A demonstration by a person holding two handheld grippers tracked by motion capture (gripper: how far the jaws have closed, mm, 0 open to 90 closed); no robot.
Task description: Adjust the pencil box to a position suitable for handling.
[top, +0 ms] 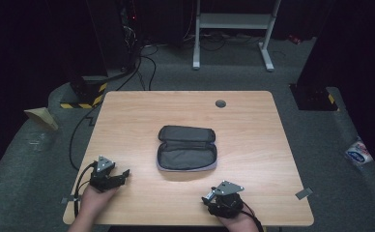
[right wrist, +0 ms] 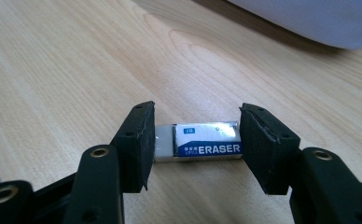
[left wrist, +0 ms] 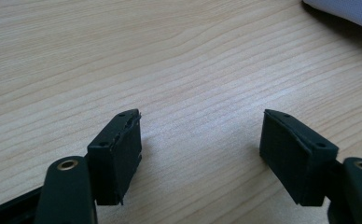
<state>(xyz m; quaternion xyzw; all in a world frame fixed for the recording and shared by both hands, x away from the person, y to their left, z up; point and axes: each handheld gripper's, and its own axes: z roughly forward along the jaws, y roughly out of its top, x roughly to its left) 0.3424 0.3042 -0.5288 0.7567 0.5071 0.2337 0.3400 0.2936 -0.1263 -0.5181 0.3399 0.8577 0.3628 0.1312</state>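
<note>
We hold the right gripper (top: 209,198) low at the table's (top: 253,125) near edge, about 5 o'clock from the open grey pencil case (top: 187,148) at the table's centre. The hand comes in from the bottom edge of the high view, the gripper's nose aimed toward 10 o'clock. In the right gripper view its jaws bracket a white eraser (right wrist: 202,142) with a blue sleeve, lying flat on the wood; the pads meet both ends, so we read them as clamped on it. The left gripper (top: 122,174) sits at 8 o'clock from the case, hand (top: 94,199) under it, nose pointing toward 3 o'clock. Its jaws stand wide apart over bare wood.
</note>
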